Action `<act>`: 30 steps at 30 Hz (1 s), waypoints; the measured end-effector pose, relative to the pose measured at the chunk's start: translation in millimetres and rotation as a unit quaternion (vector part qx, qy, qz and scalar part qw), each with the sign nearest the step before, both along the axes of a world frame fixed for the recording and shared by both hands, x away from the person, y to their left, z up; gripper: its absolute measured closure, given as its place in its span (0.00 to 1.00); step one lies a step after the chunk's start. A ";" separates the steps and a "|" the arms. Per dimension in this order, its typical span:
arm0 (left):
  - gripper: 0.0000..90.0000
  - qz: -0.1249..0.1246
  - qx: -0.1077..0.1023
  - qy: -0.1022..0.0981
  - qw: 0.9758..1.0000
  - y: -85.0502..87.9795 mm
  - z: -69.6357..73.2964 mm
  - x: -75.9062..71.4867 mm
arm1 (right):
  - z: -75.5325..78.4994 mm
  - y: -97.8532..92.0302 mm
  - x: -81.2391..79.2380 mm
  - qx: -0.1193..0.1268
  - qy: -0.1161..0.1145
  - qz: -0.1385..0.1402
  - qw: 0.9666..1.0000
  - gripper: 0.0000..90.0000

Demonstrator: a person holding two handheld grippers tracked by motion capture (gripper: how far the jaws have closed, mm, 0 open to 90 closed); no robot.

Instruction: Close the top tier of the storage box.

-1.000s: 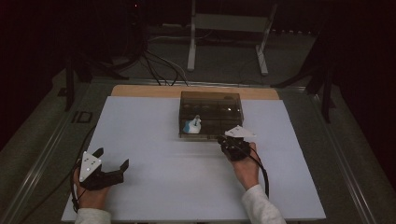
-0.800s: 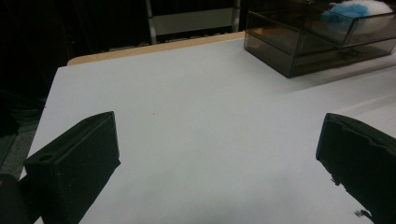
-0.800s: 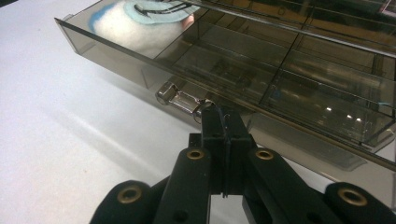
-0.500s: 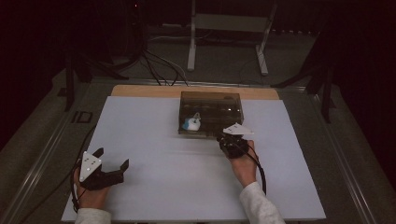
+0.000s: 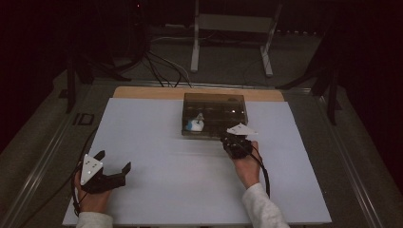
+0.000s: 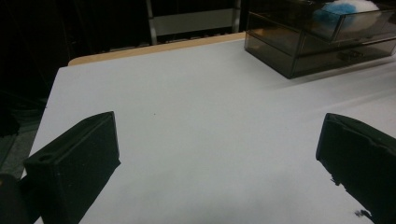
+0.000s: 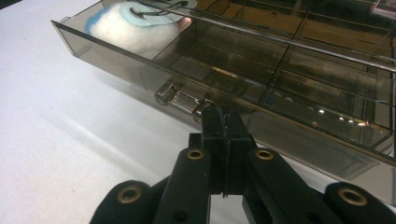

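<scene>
Right tool: the right tool (image 5: 233,141) is parked at the near front edge of the smoky clear organizer box (image 5: 215,114), jaws pressed flat together with nothing between them, as the right gripper view (image 7: 223,125) makes plain.
Tip position: the closed tips sit right at the small clear handle (image 7: 183,101) on the front of the pulled-out drawer (image 7: 154,56); touching or just short of it, I can't tell.
Drawer: the drawer stands partly out of the box, toward the person.
Contents: a white and blue fluffy thing (image 7: 135,25) lies in the drawer's left end compartment; from the high view it shows as a pale spot (image 5: 195,124) at the box's front left.
Box location: the box stands at the far middle of the white counter (image 5: 157,142), near the wooden strip (image 5: 142,92) along the far edge.
Left tool: the left tool (image 5: 113,164) rests low at the near left corner of the counter, well apart from the box, its jaws spread wide over bare white surface, holding nothing (image 6: 219,154).
Left view of box: there the box (image 6: 317,44) sits far off at the upper right, blue and white fluff on top.
</scene>
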State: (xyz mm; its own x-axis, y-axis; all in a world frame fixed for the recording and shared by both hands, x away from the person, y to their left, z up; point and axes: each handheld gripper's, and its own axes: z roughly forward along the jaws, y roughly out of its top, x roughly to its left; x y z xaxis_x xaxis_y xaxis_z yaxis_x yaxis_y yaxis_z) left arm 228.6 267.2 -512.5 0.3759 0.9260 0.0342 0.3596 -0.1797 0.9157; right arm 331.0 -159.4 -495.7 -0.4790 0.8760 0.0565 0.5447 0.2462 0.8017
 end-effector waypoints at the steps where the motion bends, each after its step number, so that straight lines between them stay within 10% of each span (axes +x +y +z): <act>1: 0.01 0.000 0.000 0.000 1.000 0.0 0.0 0.0 | -0.1 0.1 0.3 0.000 -0.001 0.000 1.000 1.00; 30: 0.01 0.001 0.001 -0.001 1.000 -0.2 0.0 0.3 | -1.3 -0.7 11.3 0.011 0.001 -0.026 1.000 1.00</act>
